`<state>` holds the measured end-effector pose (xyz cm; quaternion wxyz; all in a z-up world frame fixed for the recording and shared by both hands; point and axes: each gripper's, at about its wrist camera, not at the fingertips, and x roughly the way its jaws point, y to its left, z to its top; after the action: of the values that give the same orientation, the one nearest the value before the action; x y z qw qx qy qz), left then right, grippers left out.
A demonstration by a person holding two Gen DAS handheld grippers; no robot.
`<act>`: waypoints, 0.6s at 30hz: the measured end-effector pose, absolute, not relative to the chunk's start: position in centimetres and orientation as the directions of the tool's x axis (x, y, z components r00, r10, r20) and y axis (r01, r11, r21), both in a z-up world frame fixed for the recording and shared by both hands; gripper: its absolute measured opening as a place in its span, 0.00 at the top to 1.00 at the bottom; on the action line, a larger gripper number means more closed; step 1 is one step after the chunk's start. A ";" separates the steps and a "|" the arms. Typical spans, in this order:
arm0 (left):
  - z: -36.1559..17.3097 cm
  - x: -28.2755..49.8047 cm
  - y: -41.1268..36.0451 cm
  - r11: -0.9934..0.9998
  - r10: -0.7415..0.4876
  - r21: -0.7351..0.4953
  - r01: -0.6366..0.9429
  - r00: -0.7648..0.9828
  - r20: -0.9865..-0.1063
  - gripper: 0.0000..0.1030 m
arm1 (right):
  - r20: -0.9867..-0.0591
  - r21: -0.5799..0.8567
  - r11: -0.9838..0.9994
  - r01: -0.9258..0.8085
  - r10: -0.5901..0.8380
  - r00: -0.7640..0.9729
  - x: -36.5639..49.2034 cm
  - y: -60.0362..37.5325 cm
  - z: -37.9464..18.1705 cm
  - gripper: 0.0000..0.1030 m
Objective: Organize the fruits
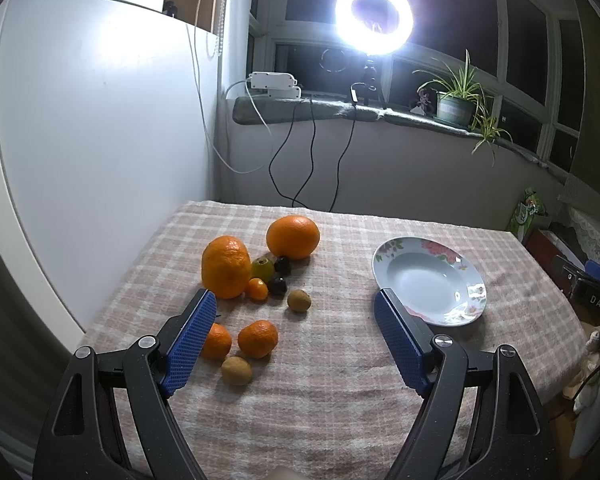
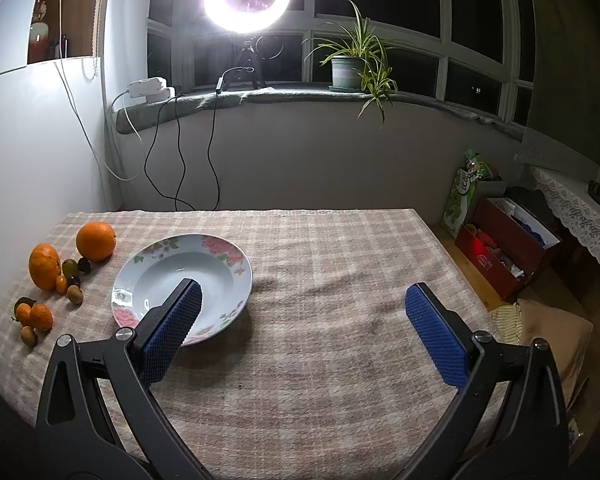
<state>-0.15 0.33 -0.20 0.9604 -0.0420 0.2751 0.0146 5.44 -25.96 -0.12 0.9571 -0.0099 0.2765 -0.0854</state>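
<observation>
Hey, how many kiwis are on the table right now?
2. One kiwi lies beside the dark fruits, right of the tiny orange. The other kiwi sits nearest the camera, just in front of the two mandarins. More could hide behind the big oranges.

fruits [image 1: 260,292] left of plate [image 1: 430,280]

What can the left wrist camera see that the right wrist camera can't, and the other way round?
Only the left wrist view shows the open left gripper up close. Only the right wrist view shows the open right gripper and the red box on the floor. Both show the plate, still empty, the oranges, ring light and potted plant.
</observation>
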 end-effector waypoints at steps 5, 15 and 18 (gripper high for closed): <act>-0.2 -0.2 0.3 0.996 0.005 -0.075 -0.053 0.849 -0.528 0.21 | -0.527 -0.069 0.985 0.159 -0.171 0.832 5.4 -25.9 -0.1 0.00; -0.2 -0.2 0.3 0.996 0.004 -0.076 -0.052 0.850 -0.527 0.21 | -0.525 -0.072 0.984 0.160 -0.174 0.833 5.5 -25.8 -0.1 0.00; -0.3 -0.2 0.4 0.996 0.003 -0.077 -0.051 0.850 -0.527 0.21 | -0.527 -0.072 0.985 0.158 -0.172 0.832 5.4 -25.9 -0.1 0.00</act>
<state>-0.18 0.38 -0.25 0.9608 -0.0439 0.2735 0.0142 5.44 -25.86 -0.07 0.9571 -0.0127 0.2764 -0.0863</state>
